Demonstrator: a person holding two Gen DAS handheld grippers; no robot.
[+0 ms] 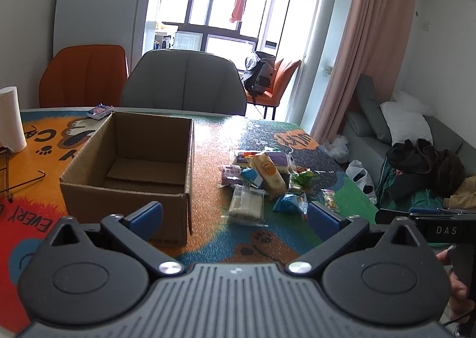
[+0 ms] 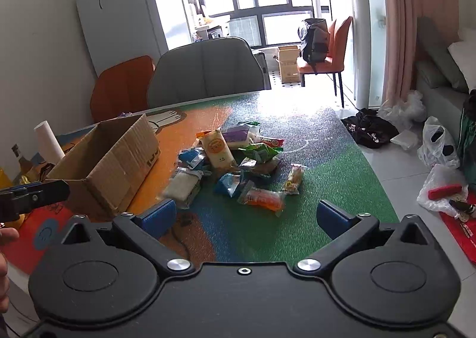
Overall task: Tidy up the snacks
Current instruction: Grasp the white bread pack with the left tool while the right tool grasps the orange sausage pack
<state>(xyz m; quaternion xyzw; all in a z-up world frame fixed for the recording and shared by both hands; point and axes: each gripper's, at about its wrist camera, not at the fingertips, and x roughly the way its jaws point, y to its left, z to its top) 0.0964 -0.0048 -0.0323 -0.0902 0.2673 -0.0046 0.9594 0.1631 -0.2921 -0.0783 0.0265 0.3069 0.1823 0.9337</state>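
Snacks in crinkly plastic wrappers point(image 1: 261, 180) lie heaped on the bench point(image 2: 342, 165), on the green and orange part of its cartoon-printed mat, just to the right of an open brown cardboard box point(image 1: 131, 171). That box stands upright with its top open, and what shows of its inside is bare cardboard with a loose flat cardboard sheet on the floor; its near inner wall is hidden by its own front panel. In the heap, a tall pale yellow packet with a round orange label point(image 2: 218, 149) leans across the others, a clear pack of white slices point(image 1: 246, 204) sits at the near left edge, and an orange-filled clear packet point(image 2: 261, 198) lies nearest the right tool. One small blue and white packet point(image 1: 99, 111) rests alone beyond the box's far corner. Print on most wrappers is too blurred to read. A white paper roll point(image 1: 10, 119) is cut off at the left edge of the left wrist view. The left tool point(image 1: 235, 214) hovers above the bench facing the box's near right corner, blue pads spread wide, gripping nothing. The right tool point(image 2: 245, 214) hovers facing the heap, equally wide and bare. Part of a hand point(image 1: 458, 287) shows at the right edge.
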